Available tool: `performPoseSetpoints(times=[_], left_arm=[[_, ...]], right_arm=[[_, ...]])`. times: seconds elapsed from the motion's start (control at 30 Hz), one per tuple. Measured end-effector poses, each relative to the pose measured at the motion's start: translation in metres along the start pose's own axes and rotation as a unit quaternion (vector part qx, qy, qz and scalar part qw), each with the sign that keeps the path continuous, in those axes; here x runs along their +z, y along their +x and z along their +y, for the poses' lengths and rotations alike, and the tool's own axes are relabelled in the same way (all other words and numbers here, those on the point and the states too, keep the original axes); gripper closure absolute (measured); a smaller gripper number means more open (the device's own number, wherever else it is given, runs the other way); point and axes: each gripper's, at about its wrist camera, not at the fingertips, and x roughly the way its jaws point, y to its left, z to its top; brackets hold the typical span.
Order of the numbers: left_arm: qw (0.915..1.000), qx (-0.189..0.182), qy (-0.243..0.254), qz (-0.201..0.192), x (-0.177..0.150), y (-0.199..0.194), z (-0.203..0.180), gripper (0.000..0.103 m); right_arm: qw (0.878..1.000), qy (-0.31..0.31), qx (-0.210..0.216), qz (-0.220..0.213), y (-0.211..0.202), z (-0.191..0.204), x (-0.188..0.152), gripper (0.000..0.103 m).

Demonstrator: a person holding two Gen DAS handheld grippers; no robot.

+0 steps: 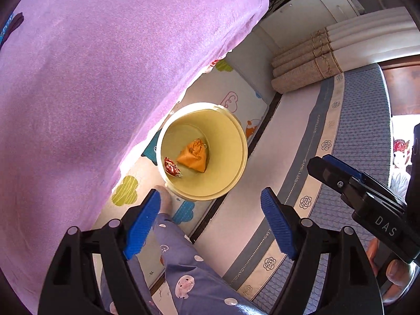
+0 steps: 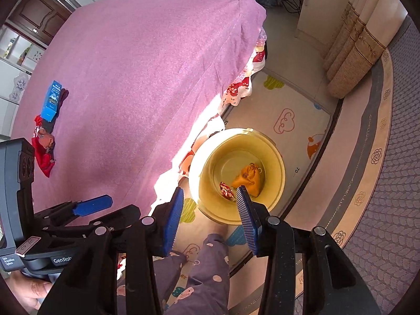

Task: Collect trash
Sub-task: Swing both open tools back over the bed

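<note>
Below and just ahead of both tongs, a yellow bucket (image 1: pixel 202 151) stands on the play mat (image 2: pixel 286 120) beside the bed (image 2: pixel 136 78), with an orange pouch (image 1: pixel 193 155) and a red crumpled wrapper (image 1: pixel 172 166) lying on its bottom. The left tongs (image 1: pixel 210 223) are released, fingers spread wide with nothing between them. The right tongs (image 2: pixel 207 220) are likewise spread and empty, hanging over the bucket's near rim.

More trash appears to wait on the bed, off to the left of the right tongs: a blue carton (image 2: pixel 52 101) and a heap of red and dark scraps (image 2: pixel 43 148), well apart from the bucket. The likely trouble lies there. The soft purple cover may give under the fingers, so a thin scrap could be pinched along with the sheet or slip out on the way across. A drop released too early would land on the mat, or on the person's foot (image 1: pixel 164 197) touching the bucket's near side.

Both tools are held high and tilted steeply downward, side by side; the right tool's body shows at the right edge of the left view, and the left tool sits at the lower left of the right view.
</note>
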Motion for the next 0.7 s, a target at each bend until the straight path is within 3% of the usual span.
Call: performPoseSetpoints(times=[0.37, 0.7], left_arm=[[0.9950, 0.016, -0.071, -0.068, -0.026, -0.082, 0.090, 0.025], [0.9774, 0.048, -0.160, -0.129, -0.064, -0.156, 0.207, 0.025]], right_arm=[[0.995, -0.093, 0.044, -0.008, 0.000, 0.133, 0.001, 0.061], [0.983, -0.166, 0.084, -0.008, 0.011, 0.266, -0.011, 0.061]])
